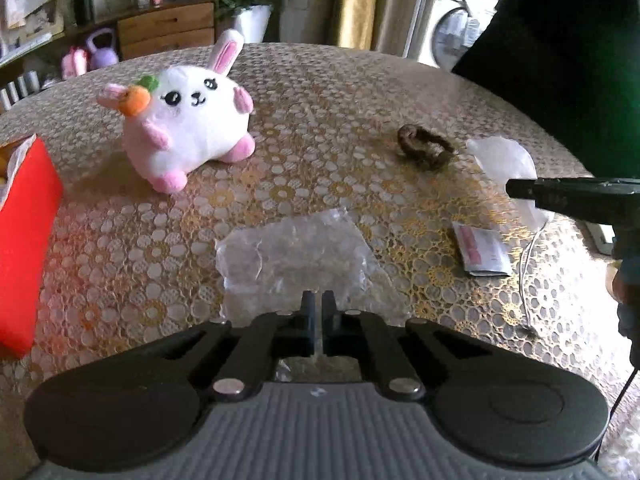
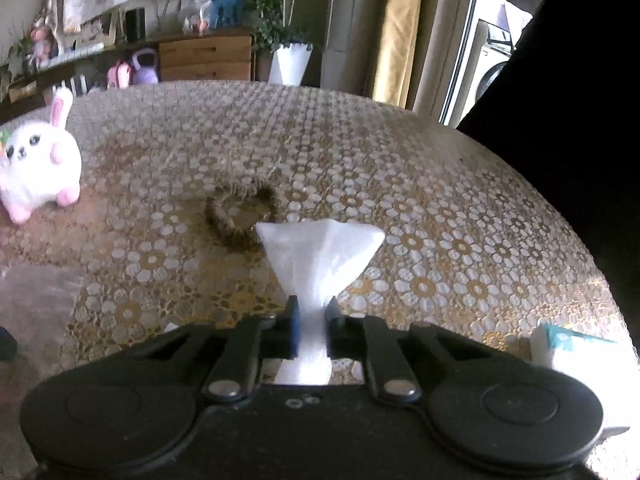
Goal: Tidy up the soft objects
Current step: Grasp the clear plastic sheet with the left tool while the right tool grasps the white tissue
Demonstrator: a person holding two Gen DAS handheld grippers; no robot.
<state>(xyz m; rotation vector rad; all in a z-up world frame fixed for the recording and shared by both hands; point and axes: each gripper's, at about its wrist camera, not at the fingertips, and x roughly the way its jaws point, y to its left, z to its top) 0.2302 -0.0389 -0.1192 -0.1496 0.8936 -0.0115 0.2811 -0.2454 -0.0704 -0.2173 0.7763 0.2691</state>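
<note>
My left gripper is shut on the near edge of a crumpled clear plastic bag that lies on the patterned tablecloth. My right gripper is shut on a white tissue, which fans out above its fingers; in the left wrist view that gripper comes in from the right with the tissue at its tip. A white and pink plush bunny with a carrot sits at the far left, and shows at the left edge of the right wrist view as well. A brown fuzzy hair tie lies between them.
A red box stands at the table's left edge. A small pink and white packet and a thin white cable lie at the right. A teal and white pack sits by the right gripper. A dark shape fills the right side.
</note>
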